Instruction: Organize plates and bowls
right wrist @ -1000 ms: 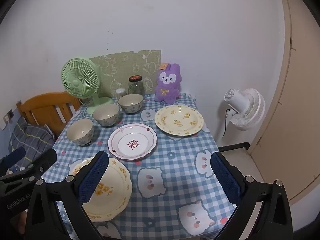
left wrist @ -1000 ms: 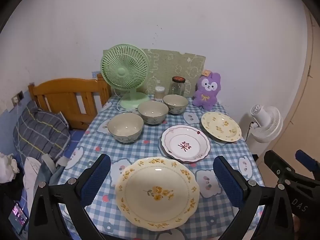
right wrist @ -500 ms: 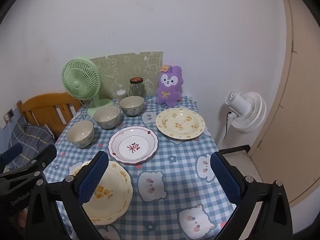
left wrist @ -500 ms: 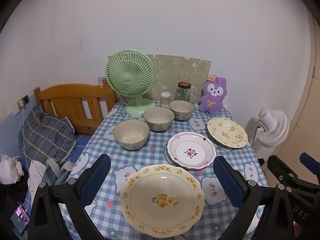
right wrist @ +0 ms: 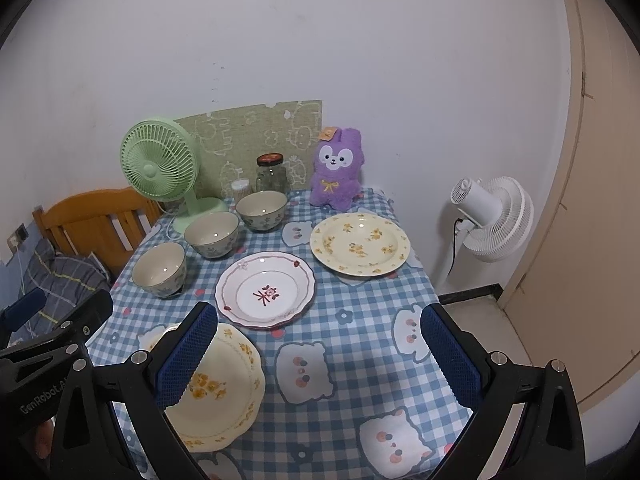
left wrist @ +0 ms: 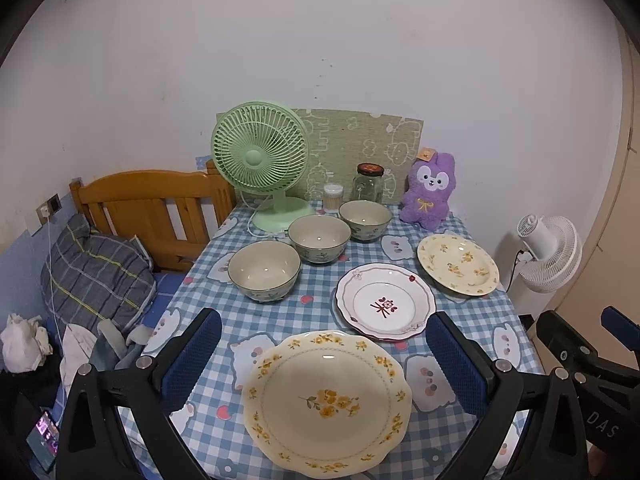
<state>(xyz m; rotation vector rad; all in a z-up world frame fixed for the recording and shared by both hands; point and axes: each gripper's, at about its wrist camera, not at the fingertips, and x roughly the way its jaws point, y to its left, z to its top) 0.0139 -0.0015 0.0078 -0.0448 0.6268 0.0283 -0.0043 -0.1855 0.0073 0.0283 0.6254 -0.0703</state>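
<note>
Jaws of my left gripper [left wrist: 320, 354] and right gripper [right wrist: 316, 352] gape wide, holding nothing above the checked table [right wrist: 360, 344]. Nearest lies a yellow-flowered plate [left wrist: 326, 404], beyond it a red-patterned plate [left wrist: 386, 300] and another yellow plate [left wrist: 458, 264]. Farther left, three bowls [left wrist: 319, 237] line up toward the green fan [left wrist: 260, 160].

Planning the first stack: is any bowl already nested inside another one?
No: in the left wrist view the three bowls stand apart in a diagonal row on the checked tablecloth, each one empty.
</note>
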